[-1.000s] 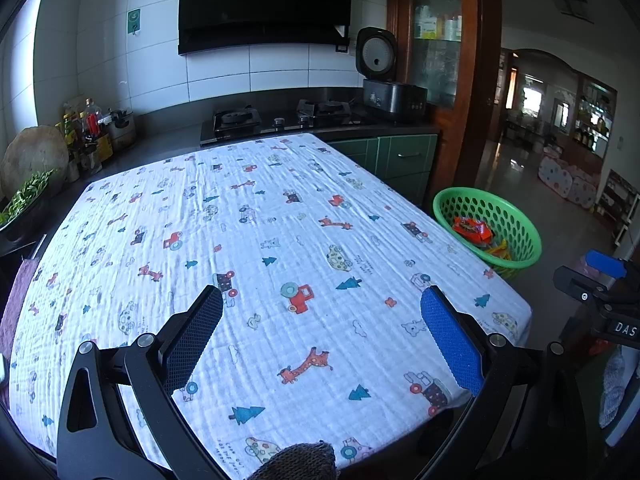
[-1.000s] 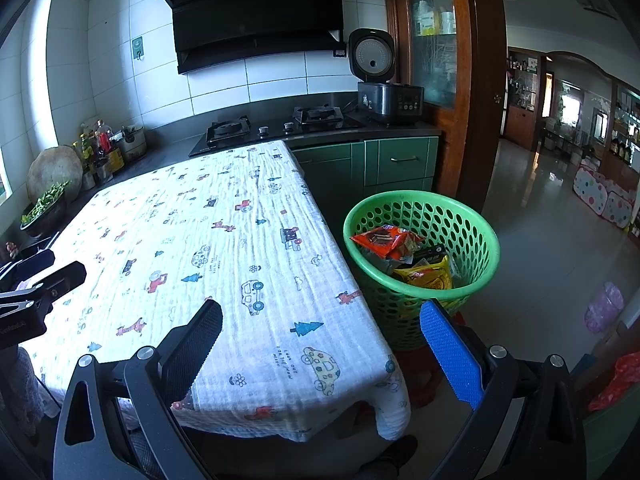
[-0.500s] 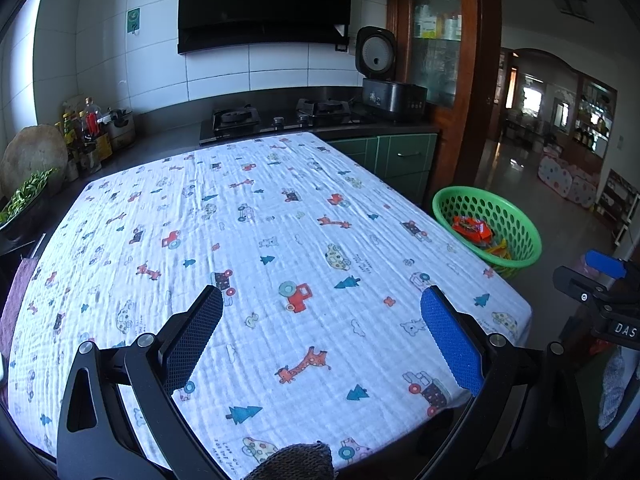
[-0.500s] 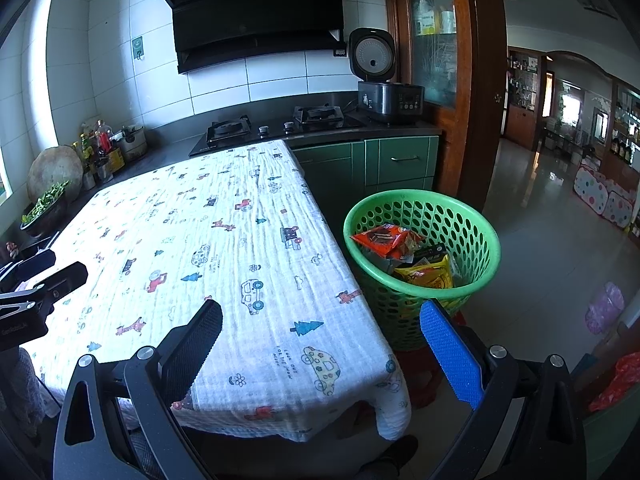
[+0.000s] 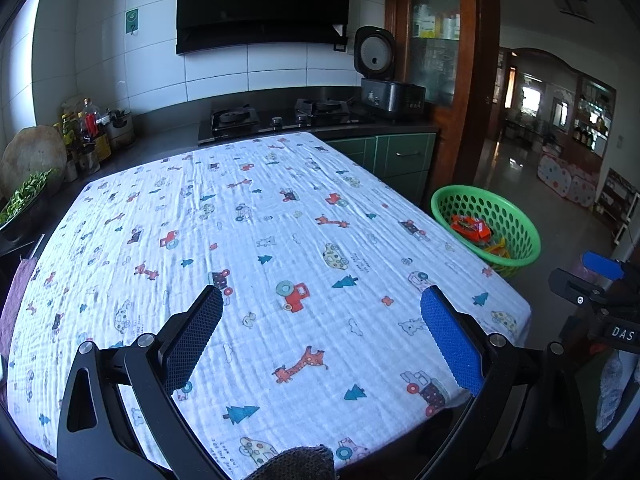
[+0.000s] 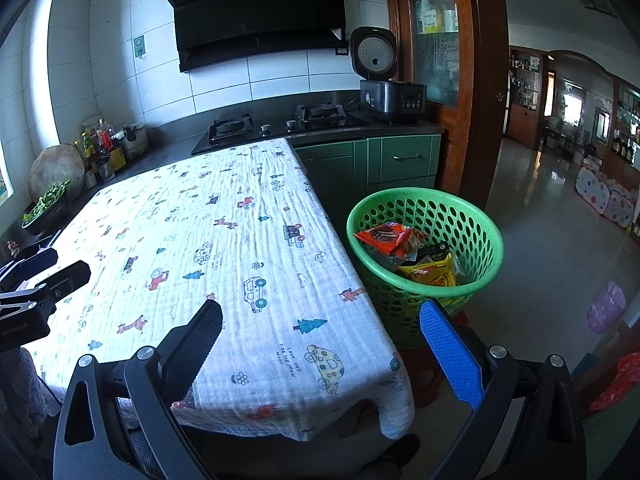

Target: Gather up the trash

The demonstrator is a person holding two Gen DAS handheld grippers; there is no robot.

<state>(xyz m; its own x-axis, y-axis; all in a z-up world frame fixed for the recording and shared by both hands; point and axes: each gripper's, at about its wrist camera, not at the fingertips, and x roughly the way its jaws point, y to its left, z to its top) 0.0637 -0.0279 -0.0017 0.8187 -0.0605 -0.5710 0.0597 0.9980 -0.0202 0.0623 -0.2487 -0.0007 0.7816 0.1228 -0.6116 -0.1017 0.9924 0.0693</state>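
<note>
A green perforated basket (image 6: 476, 224) stands on the floor by the table's right side and holds red, yellow and black snack wrappers (image 6: 404, 240). It also shows in the left wrist view (image 5: 516, 220). My left gripper (image 5: 320, 312) is open and empty above the near part of the table with the cartoon-print cloth (image 5: 260, 216). My right gripper (image 6: 320, 320) is open and empty over the table's near right corner, short of the basket. The right gripper also shows at the right edge of the left wrist view (image 5: 592, 280).
A dark counter with a gas hob (image 6: 280, 124) and a rice cooker (image 6: 384, 84) runs behind the table. Bottles and a bowl of greens (image 6: 44, 204) stand at the far left. Green cabinets (image 6: 400, 160) and a tiled floor (image 6: 552, 240) lie to the right.
</note>
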